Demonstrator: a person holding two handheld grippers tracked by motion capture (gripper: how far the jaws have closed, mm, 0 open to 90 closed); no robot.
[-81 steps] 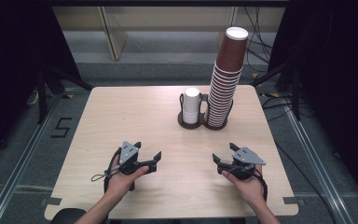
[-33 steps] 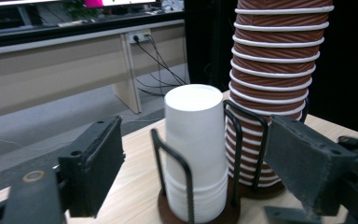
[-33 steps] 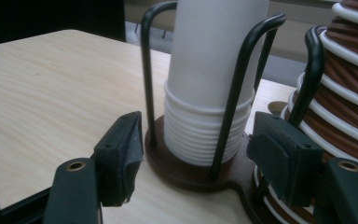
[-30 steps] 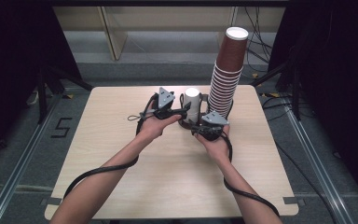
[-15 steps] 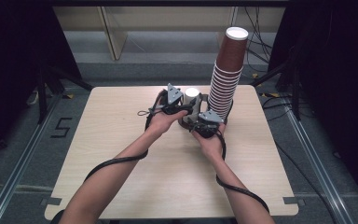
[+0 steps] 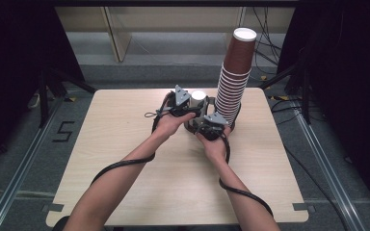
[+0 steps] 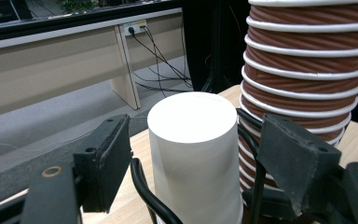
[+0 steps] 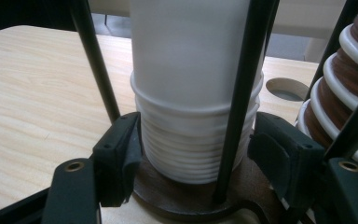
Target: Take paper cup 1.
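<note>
While both hands sit at the far middle of the counter [image 6: 125, 144], the work is on the white cup stack [image 6: 198, 98], standing upside down in the left bay of a dark wire holder [image 8: 186, 200]. A tall brown cup stack [image 6: 233, 77] fills the right bay, just beside the white one.

Left tongs [image 6: 189, 107]: up near the top of the white cup stack [image 7: 193, 149], one jaw on each side. The left gripper view shows a gap on the left between the pad and the cup wall; on the right a holder wire runs between the jaw and the cup. The pads are not pressing, and the jaws have just been opening a touch with the cup between them.

Right tongs [image 6: 207, 126]: low at the holder's base, jaws straddling the bottom rims of the white cup stack [image 8: 196, 154]. The left pad touches or nearly touches the rims; the right pad stands off, with a holder wire in front of the cup. Spacing is narrow, but I cannot tell whether they actually clamp the cups.

Brown ribbed cups [image 7: 303, 70] sit right behind the white stack in the left gripper view. Cables [image 6: 120, 166] trail back along both forearms.
</note>
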